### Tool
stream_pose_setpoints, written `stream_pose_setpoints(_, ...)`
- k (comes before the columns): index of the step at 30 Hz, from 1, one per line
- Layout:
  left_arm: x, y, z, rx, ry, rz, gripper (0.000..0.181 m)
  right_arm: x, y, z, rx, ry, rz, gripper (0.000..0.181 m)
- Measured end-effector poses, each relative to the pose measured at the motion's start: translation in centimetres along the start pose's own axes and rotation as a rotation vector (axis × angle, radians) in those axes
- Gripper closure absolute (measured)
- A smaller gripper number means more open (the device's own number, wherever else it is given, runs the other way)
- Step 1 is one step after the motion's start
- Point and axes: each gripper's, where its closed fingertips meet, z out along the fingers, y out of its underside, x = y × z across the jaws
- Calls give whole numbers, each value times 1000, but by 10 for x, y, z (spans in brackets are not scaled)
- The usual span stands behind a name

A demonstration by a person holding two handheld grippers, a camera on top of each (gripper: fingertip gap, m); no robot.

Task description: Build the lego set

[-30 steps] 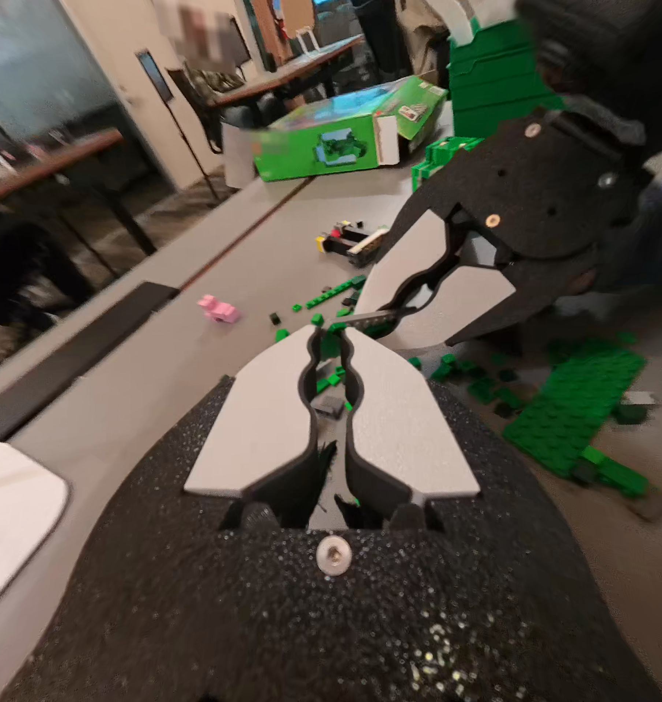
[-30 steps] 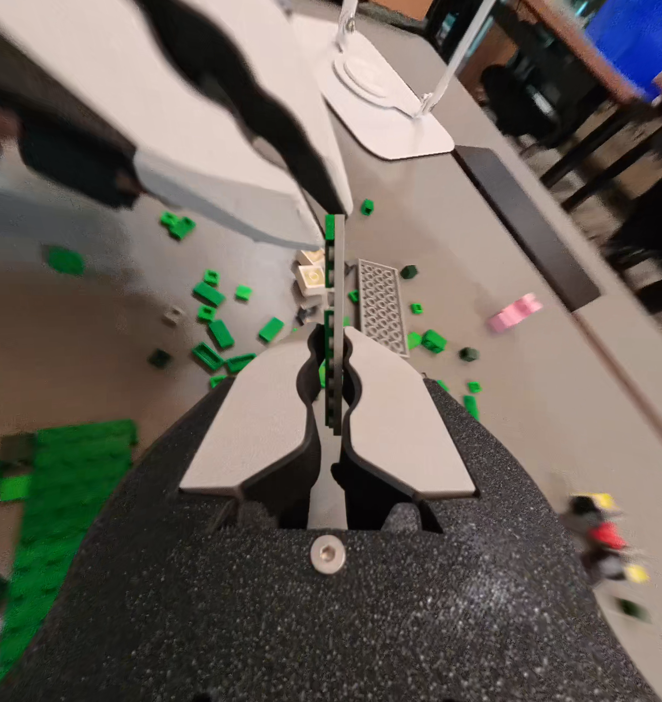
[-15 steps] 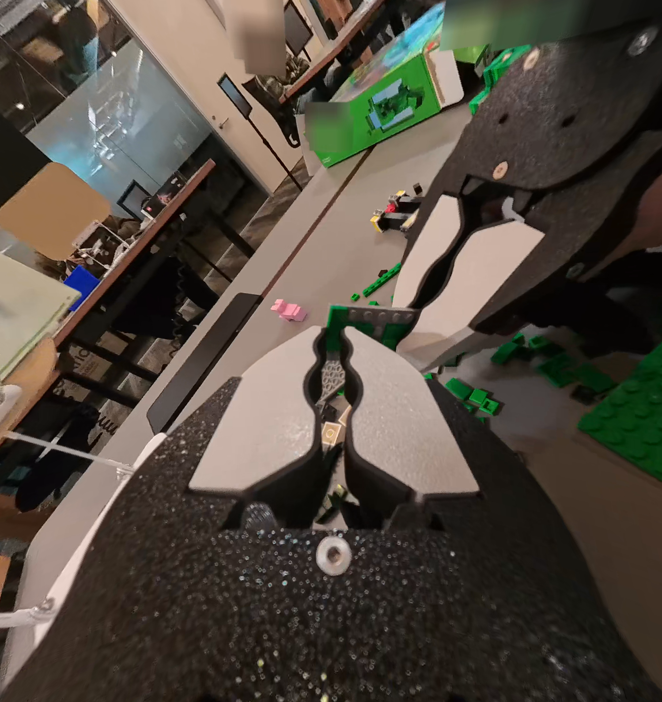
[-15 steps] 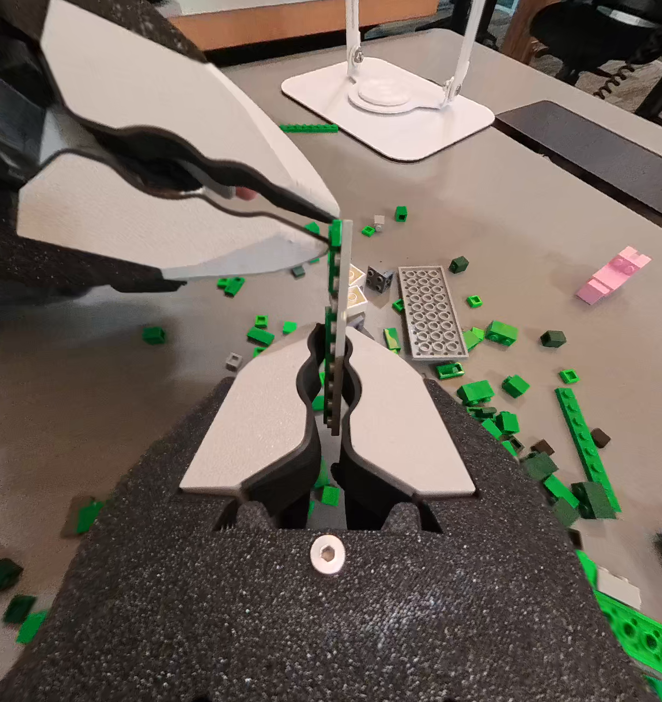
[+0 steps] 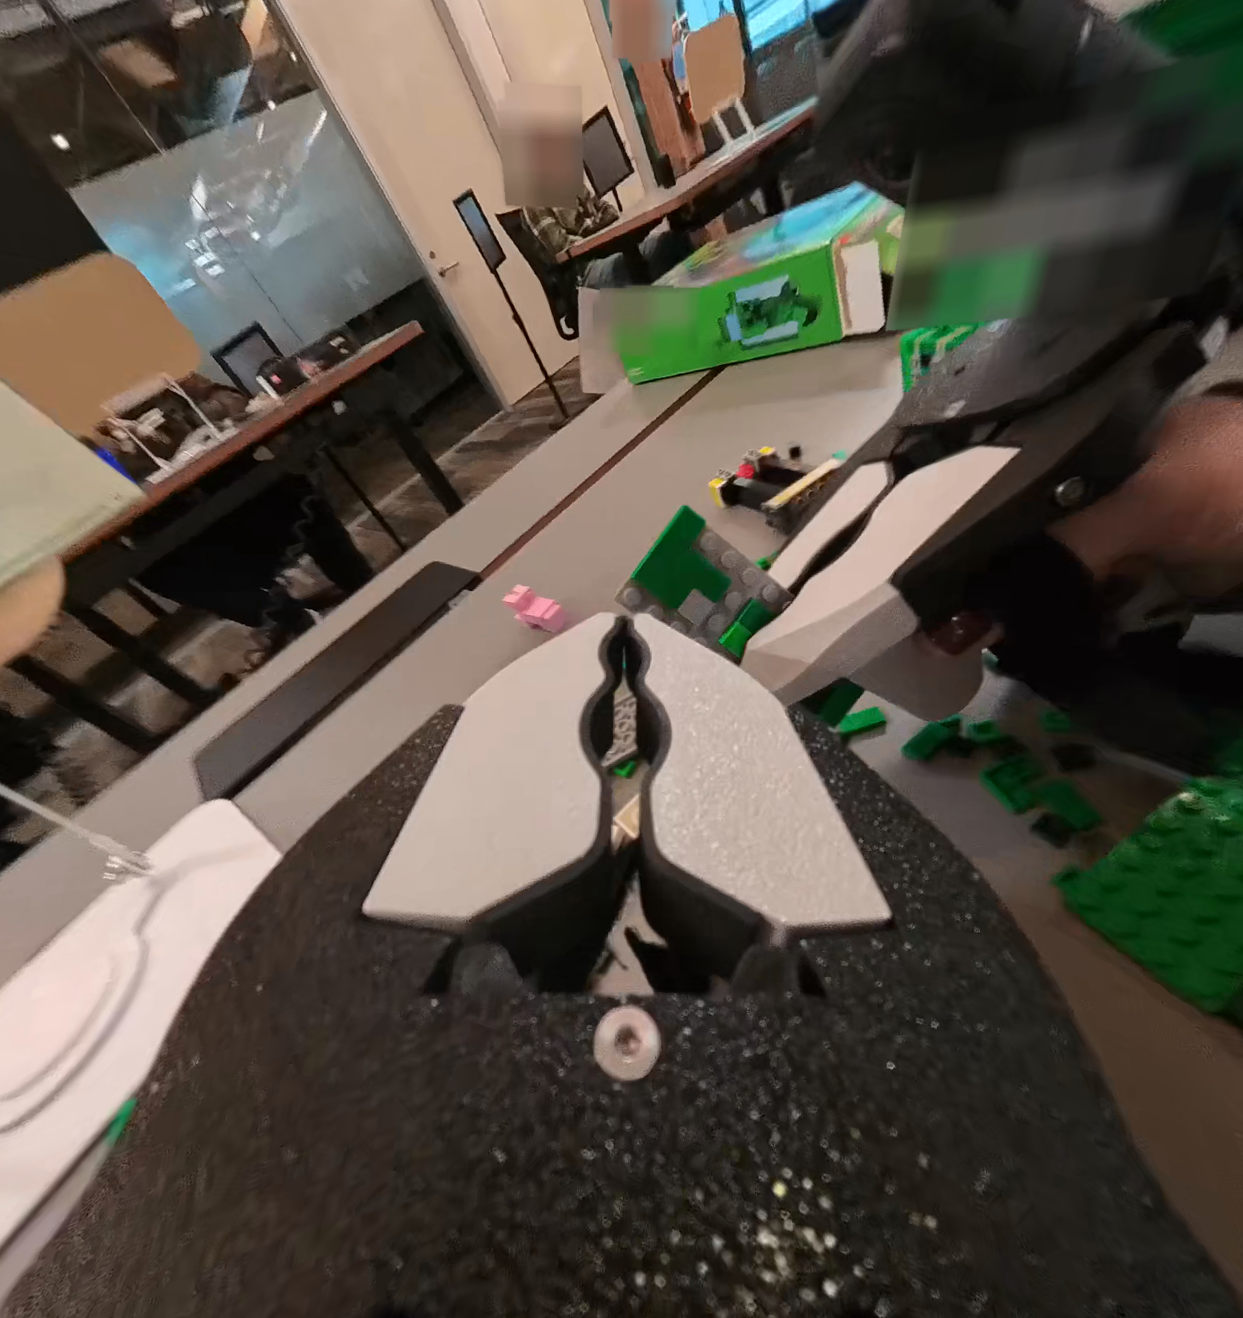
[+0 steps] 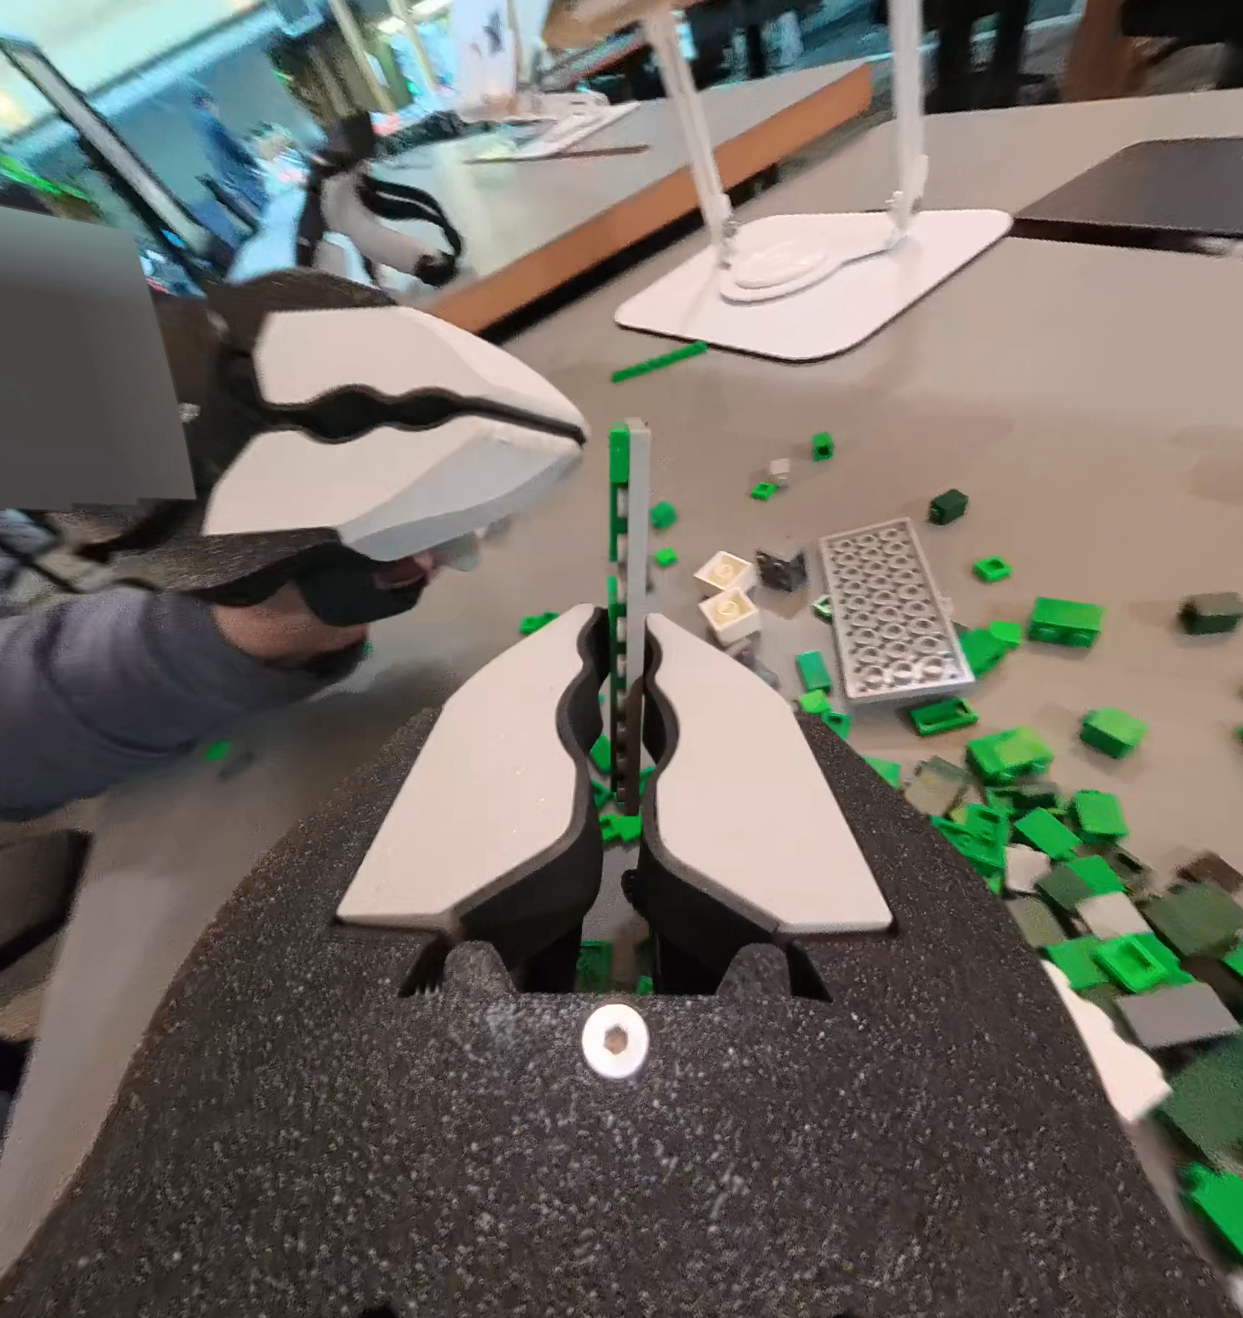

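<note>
Presently: right gripper (image 6: pixel 615 620) fingers pinching grey plate (image 6: pixel 636 542) with green pieces, frame centre; left gripper (image 5: pixel 625 627) fingers pressed together, empty. Loose bricks (image 6: pixel 1032 820) strew tabletop (image 6: pixel 1032 399), lower right; build early.

A long grey tabletop (image 5: pixel 625 456) stands in an office. Behind it are brown wooden desks on black legs (image 5: pixel 304 421), a frosted glass partition wall (image 5: pixel 247 221), cream walls and dark patterned carpet (image 5: pixel 511 435).

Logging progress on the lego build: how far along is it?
Early. Done: a few green pieces sit on the grey plate, which the right gripper holds edge-up. The left gripper is shut, seemingly empty, beside it. Left: loose bricks litter the table; the green baseplate looks bare.
</note>
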Motion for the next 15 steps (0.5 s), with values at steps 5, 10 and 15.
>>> stream_pose_setpoints(5, 9, -7, -1, 82, 214, -309, 158, -18, -1, -2, 6, -147, 8, 176)
stream_pose_setpoints(10, 27, -12, -6, 108, 478, -507, 163, -30, 2, -3, -9, -233, -18, 176)
stream_pose_setpoints(15, 20, -12, -7, 104, 526, -692, 176, -12, -4, -4, 21, -84, -145, 159)
